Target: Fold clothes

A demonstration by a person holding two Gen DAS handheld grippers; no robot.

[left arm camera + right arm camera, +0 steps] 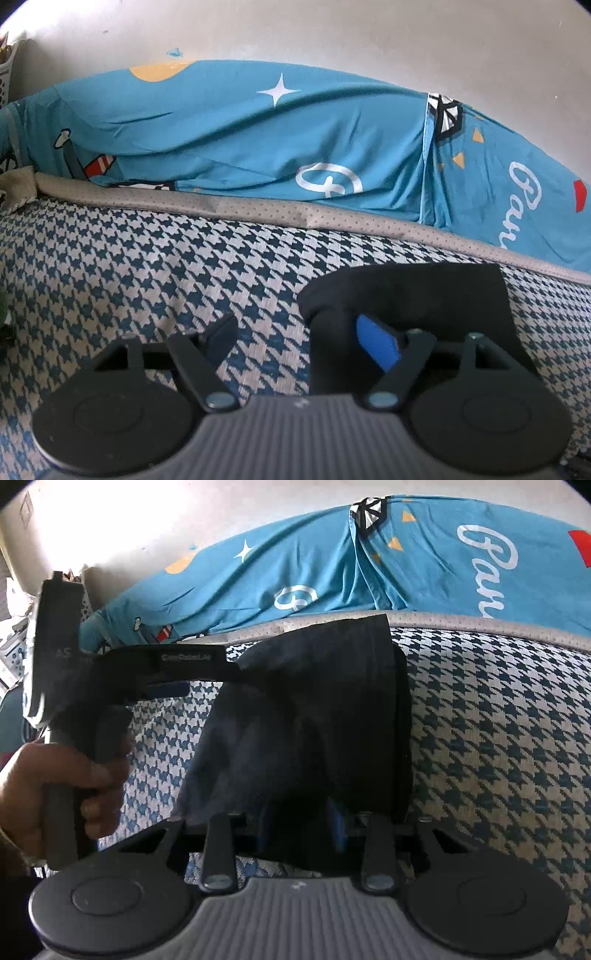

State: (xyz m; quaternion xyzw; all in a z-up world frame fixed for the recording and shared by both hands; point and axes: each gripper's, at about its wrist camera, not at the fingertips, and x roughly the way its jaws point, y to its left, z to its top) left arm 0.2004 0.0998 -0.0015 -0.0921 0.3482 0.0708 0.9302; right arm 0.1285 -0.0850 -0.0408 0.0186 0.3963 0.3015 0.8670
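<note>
On houndstooth woven cover [147,266], limp black garment [314,709], left tool [295,332] released, right tool [301,823] clenching its hem.

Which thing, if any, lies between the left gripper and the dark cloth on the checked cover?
Nothing visible does. The dark cloth already drapes over one blue finger of the left gripper, whose fingers stand apart; only bare checked cover shows between them.

Matt dark cloth garment [306,716] – woven houndstooth cover [498,738]
</note>
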